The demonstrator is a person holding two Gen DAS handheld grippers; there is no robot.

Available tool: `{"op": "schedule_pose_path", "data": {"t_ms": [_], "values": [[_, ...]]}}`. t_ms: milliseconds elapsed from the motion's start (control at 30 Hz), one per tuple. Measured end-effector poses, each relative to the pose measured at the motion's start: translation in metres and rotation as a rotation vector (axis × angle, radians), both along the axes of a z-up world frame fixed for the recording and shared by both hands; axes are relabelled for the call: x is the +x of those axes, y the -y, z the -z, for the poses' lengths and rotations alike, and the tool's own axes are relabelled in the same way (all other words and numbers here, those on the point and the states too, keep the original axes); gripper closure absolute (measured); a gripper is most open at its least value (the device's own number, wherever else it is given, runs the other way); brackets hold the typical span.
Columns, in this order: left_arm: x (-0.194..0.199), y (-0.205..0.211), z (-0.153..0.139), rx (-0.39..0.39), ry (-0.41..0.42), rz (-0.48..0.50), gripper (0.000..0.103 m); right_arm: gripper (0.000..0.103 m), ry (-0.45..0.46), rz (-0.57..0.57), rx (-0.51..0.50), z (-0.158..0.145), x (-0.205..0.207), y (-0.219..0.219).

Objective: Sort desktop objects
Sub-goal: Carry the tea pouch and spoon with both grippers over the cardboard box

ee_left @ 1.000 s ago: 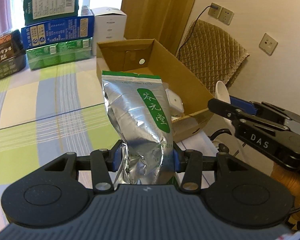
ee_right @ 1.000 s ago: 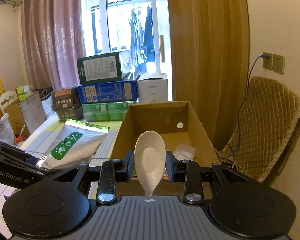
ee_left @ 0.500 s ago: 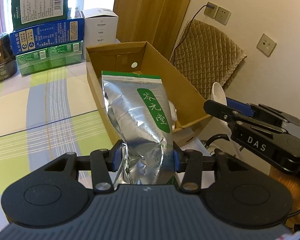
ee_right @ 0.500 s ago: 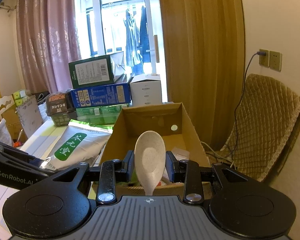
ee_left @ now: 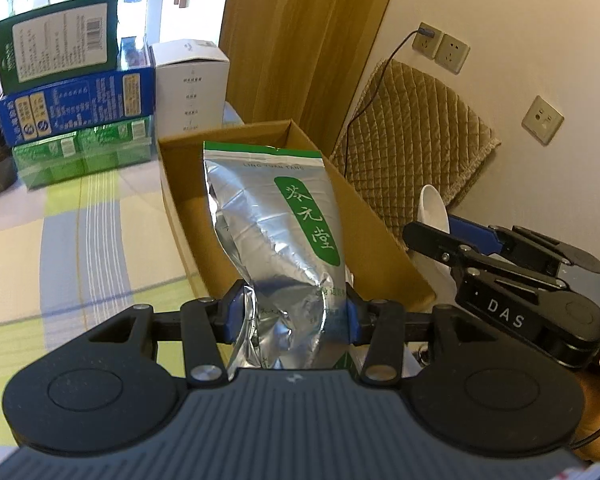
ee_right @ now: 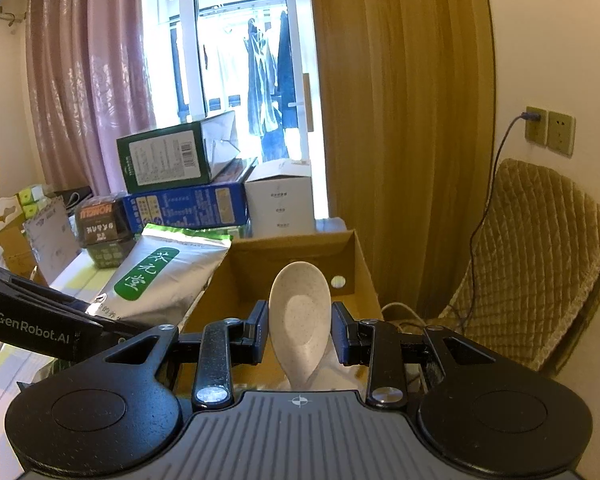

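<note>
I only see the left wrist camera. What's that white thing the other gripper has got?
Observer: A cream speckled spoon, its bowl facing the right wrist camera, pinched in the right gripper.
Operator: My silver bag hides the box's back wall. What's on it?
Observer: The silver bag covers it for you, but the right wrist view shows a round hole in the far wall of the cardboard box.
Operator: Is anything written on the side of my gripper?
Observer: Yes, the left gripper has "GenRobot.AI" printed on its side.
</note>
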State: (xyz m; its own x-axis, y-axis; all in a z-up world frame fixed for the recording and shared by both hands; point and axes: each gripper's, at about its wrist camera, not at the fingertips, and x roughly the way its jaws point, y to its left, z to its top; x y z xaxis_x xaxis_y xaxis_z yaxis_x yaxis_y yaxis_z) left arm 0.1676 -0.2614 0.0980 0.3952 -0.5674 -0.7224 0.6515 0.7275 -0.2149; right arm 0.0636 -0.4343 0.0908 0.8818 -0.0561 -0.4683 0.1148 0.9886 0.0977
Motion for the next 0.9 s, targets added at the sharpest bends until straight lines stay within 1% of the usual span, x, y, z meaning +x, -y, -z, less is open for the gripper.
{"op": "schedule_pose_path", "data": {"t_ms": [233, 433, 667, 900], "values": [[0.028, 0.02, -0.003, -0.001, 0.008, -0.021, 0.061, 0.073, -0.003, -0.01, -0.01, -0.002, 0.031, 0.012], [0.042, 0.031, 0.006, 0.003, -0.005, -0.025, 0.061, 0.073, -0.014, -0.016, -0.003, 0.005, 0.052, 0.017], [0.052, 0.036, 0.017, 0.006, -0.022, -0.03, 0.061, 0.073, -0.023, -0.015, 0.006, 0.011, 0.064, 0.022], [0.065, 0.038, 0.022, 0.002, -0.03, -0.047, 0.061, 0.073, -0.028, -0.011, 0.012, 0.016, 0.074, 0.028]]}}
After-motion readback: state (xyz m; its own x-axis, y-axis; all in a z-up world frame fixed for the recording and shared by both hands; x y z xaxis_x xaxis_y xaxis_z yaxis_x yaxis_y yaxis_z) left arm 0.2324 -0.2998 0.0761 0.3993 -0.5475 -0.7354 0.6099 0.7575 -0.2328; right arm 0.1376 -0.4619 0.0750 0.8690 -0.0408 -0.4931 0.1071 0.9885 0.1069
